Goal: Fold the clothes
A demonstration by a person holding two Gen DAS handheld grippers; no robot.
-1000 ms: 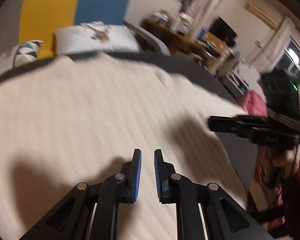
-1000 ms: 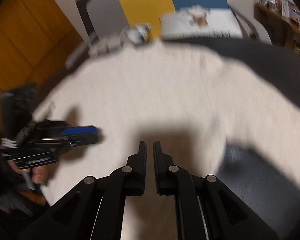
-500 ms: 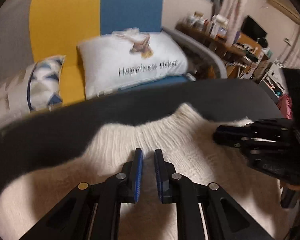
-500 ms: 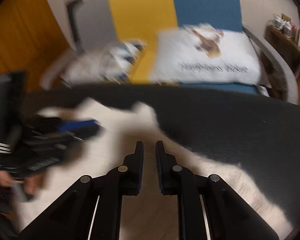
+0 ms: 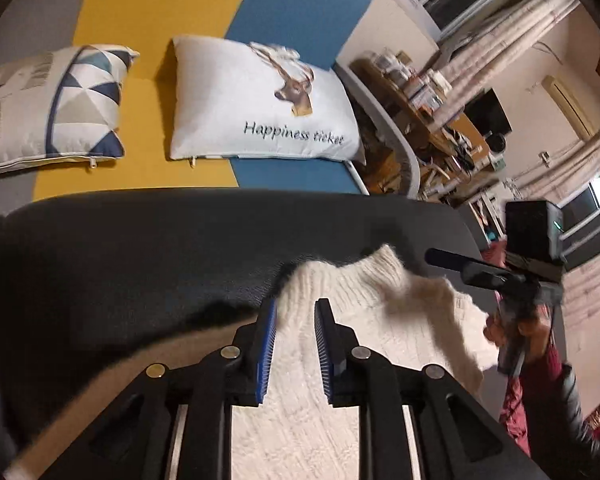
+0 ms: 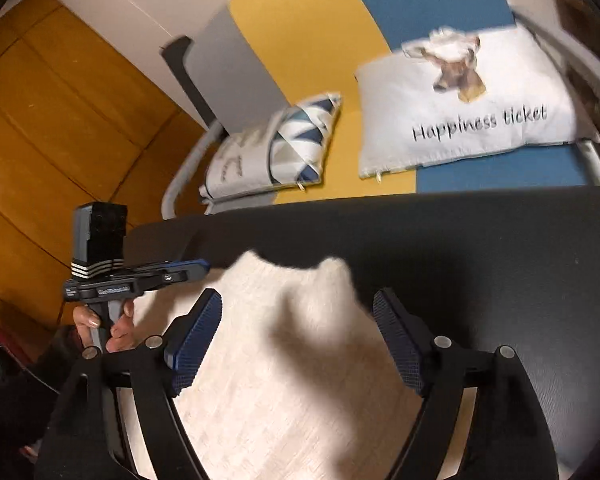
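Fingers of left gripper [image 5: 295,312] sit a narrow gap apart w/ cream knit sweater [image 5: 340,292] edge between the blue ribbed pads; can't tell if they pinch it. Right gripper [image 6: 298,312] spread wide, nothing held, hovering over sweater's collar end. Sweater lies on dark grey table [image 6: 480,248], fuzzy ribbed knit, near part cut off by frame. Right edge blurred in left view. Behind: white deer pillow [image 5: 260,104], triangle-print pillow [image 5: 60,104].
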